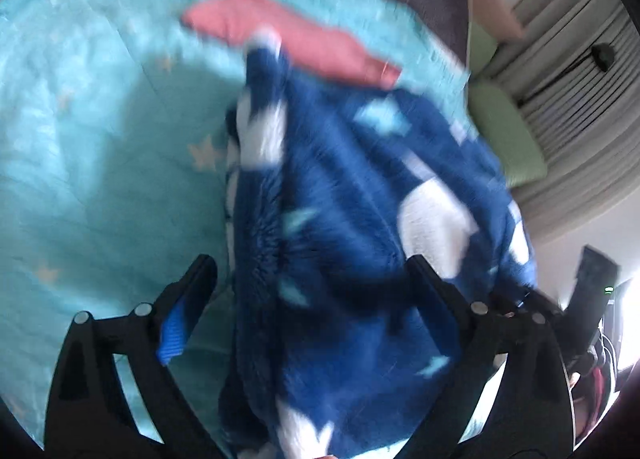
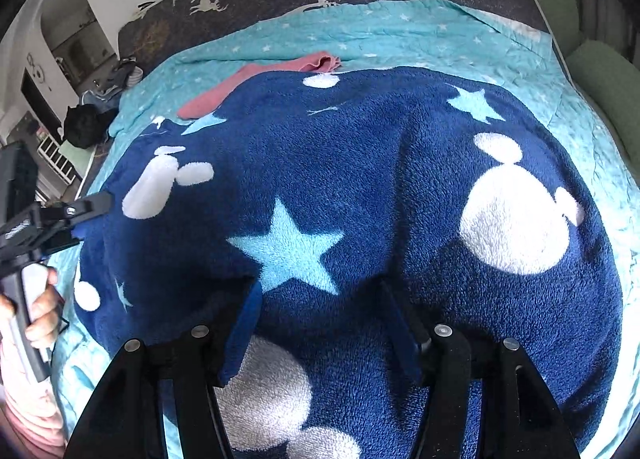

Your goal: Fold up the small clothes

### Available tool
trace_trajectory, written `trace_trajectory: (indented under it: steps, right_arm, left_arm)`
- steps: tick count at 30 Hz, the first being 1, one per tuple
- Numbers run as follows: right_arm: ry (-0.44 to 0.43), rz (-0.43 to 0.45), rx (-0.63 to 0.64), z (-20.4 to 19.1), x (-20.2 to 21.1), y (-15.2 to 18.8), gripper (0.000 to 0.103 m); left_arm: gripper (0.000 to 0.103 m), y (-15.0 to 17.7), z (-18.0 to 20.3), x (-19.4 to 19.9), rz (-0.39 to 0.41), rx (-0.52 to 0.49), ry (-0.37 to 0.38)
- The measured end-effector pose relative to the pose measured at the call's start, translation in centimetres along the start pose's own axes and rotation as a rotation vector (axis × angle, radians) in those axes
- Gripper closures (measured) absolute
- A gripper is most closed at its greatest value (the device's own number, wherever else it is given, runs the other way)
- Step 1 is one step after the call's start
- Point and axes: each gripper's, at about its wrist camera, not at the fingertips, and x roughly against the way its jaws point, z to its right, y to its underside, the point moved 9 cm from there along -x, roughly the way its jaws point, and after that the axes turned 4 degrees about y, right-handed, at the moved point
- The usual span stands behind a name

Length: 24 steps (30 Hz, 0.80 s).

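Both tongs are down on the navy fleece garment (image 2: 320,187), which lies spread over the turquoise star quilt (image 2: 400,35). My left gripper (image 1: 310,271) stands wide, its jaws straddling a raised fold without pinching it. My right gripper (image 2: 320,299) is half open, its blue pads (image 2: 244,335) sunk into the fleece near its closest edge; I cannot tell if it grips. Beyond the far edge lies a pink cloth (image 2: 256,79), with bare quilt behind and on the left.
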Motion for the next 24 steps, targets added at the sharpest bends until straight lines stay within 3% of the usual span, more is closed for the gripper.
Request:
trace_trajectory:
  steps: [4,8,10,12,24]
  right_arm:
    - [0.006,0.005,0.005,0.0,0.0,0.1,0.04]
    - [0.01,-0.002,0.003,-0.1,-0.1,0.1,0.04]
    - [0.016,-0.003,0.005,-0.1,-0.1,0.1,0.04]
    - [0.022,-0.002,0.005,-0.1,-0.1,0.0,0.04]
    - [0.036,-0.009,-0.006,0.0,0.9,-0.4,0.039]
  left_arm:
    - [0.007,0.0,-0.4,-1.5,-0.021,0.062,0.093]
    - [0.009,0.2,0.1,-1.5,-0.017,0.027,0.102]
    - [0.017,0.2,0.5,-1.4,-0.02,0.018,0.125]
    - [0.019,0.3,0.5,-1.4,-0.024,0.025,0.144]
    - [0.016,0.1,-1.4,-0.5,-0.024,0.049,0.224]
